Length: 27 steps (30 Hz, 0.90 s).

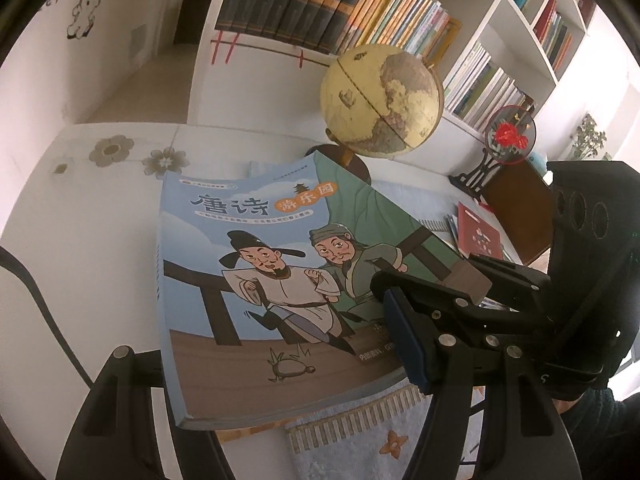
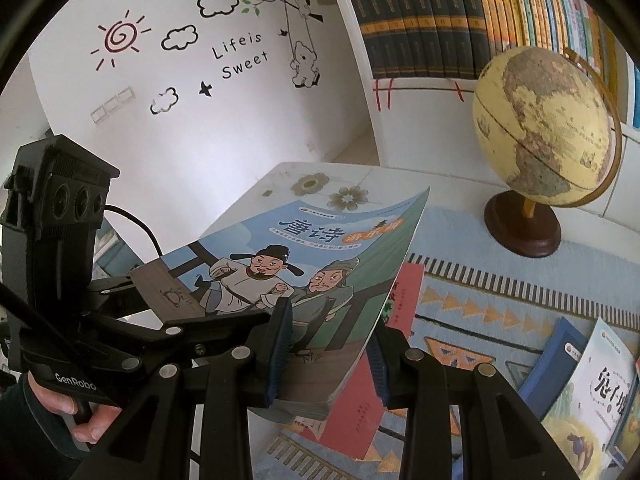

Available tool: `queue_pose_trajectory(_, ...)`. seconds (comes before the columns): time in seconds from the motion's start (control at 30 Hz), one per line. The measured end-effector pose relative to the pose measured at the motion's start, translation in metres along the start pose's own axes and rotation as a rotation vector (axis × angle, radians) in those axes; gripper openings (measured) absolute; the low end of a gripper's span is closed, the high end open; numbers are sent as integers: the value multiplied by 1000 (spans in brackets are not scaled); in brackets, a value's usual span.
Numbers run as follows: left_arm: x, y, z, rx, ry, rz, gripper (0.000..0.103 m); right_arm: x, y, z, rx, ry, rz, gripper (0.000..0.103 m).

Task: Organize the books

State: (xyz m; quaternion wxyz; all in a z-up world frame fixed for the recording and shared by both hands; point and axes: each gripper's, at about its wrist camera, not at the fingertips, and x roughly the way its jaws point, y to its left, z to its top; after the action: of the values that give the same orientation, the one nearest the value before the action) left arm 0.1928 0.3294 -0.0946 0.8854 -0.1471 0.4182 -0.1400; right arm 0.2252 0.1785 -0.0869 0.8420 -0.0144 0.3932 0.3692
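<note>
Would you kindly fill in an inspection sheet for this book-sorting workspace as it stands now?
Surface: white table with flower decals, partly covered by a light blue patterned mat.
Job's things: cartoon-cover book held tilted above the mat; red book flat beneath it; more books lying at the right.
Clutter: globe on a wooden base; round ornament with a red flower on a dark stand.
Grippers: left gripper and right gripper each clamp the cartoon-cover book.
Cables: black cable behind the left gripper.
Surroundings: white bookshelf, filled; wall decals.
</note>
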Motion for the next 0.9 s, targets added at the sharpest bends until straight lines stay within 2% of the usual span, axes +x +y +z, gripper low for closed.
queue_pose_trajectory(0.27, 11, 14, -17, -39, 16, 1, 64, 18, -1, -12, -6, 39, 4, 35)
queue_pose_trajectory(0.6, 37, 33, -45, -99, 80, -22, 64, 44, -5, -39, -1, 110, -8, 35)
queue_pose_trajectory(0.9, 53, 41, -51, -106, 129, -33, 64, 60, -24, -55, 97, 146, -2, 35)
